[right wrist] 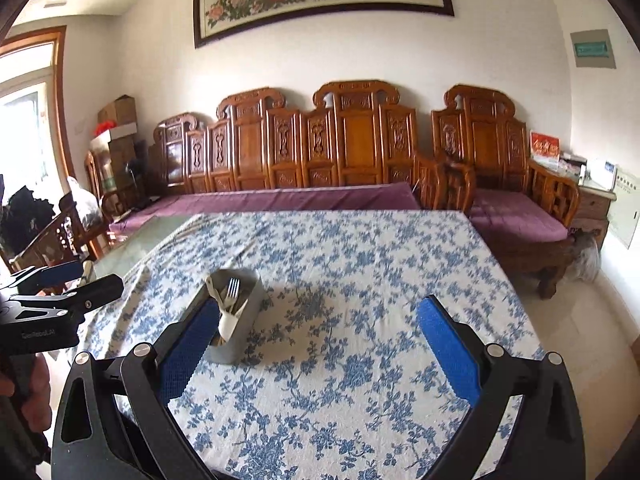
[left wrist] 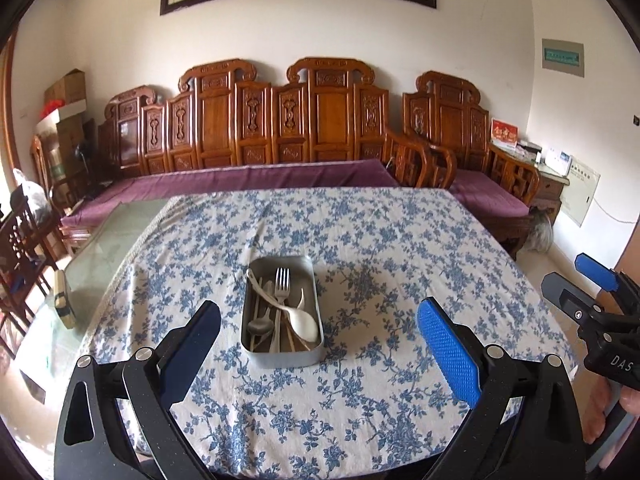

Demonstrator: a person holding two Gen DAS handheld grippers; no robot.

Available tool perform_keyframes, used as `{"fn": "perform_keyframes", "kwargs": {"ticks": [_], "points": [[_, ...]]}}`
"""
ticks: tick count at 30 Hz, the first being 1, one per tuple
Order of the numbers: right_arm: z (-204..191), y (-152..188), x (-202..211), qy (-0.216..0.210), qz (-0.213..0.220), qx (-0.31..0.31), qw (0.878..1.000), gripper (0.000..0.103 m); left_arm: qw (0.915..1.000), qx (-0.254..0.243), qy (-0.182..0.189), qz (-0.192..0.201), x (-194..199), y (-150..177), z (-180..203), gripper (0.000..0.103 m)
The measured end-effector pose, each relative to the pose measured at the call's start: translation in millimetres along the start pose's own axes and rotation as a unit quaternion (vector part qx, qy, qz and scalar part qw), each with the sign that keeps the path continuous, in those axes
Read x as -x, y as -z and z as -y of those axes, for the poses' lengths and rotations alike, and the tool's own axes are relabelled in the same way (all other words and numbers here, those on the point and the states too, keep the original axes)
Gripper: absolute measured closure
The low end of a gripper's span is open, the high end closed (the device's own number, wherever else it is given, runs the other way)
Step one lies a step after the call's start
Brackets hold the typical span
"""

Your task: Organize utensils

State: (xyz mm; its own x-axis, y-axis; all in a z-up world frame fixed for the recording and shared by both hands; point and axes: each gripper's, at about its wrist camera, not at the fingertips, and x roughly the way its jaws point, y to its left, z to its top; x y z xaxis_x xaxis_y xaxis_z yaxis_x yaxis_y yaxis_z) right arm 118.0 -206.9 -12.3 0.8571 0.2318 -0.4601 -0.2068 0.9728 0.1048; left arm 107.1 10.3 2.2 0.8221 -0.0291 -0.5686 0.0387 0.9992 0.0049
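L gripper [left wrist: 320, 344]: pads spread wide, nothing between them, held above the near part of the cloth [left wrist: 360, 240]. R gripper [right wrist: 316, 344]: likewise spread and empty.

Tin [left wrist: 282, 312] sits dead ahead of the L gripper, between its pads in view; from the R gripper it lies ahead and to the left, partly behind the left pad. Inside, all lying lengthwise: fork [left wrist: 281, 292], white spoon [left wrist: 298, 320], metal spoon [left wrist: 259, 325], chopsticks [left wrist: 290, 340], piled and crossing.

Judgement: utensils already gathered in the tin. Fits either a finished tidy-up or a jumble awaiting sorting; can't settle which.

If a pick follows: come down vertical, take the topmost item mid-handle, narrow the pads beforehand to clear the tin wall. Nothing else on the cloth near the tin.
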Motion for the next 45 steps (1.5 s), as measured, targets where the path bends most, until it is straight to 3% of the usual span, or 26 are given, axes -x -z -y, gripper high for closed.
{"fn": "perform_keyframes", "kwargs": {"ticks": [13,45], "points": [[-10.3,-32.3,66.9,-0.001,0.076,0.006,0.997,0.003,0.997,0.0,-0.007,0.078,68.3,-25.7,3.0,0.008],[-13.1,-33.4,68.6,0.001,0.075,0.007,0.997,0.003,0.9969,0.004,-0.014,0.077,73.4,-19.3,-2.6,0.008]]}}
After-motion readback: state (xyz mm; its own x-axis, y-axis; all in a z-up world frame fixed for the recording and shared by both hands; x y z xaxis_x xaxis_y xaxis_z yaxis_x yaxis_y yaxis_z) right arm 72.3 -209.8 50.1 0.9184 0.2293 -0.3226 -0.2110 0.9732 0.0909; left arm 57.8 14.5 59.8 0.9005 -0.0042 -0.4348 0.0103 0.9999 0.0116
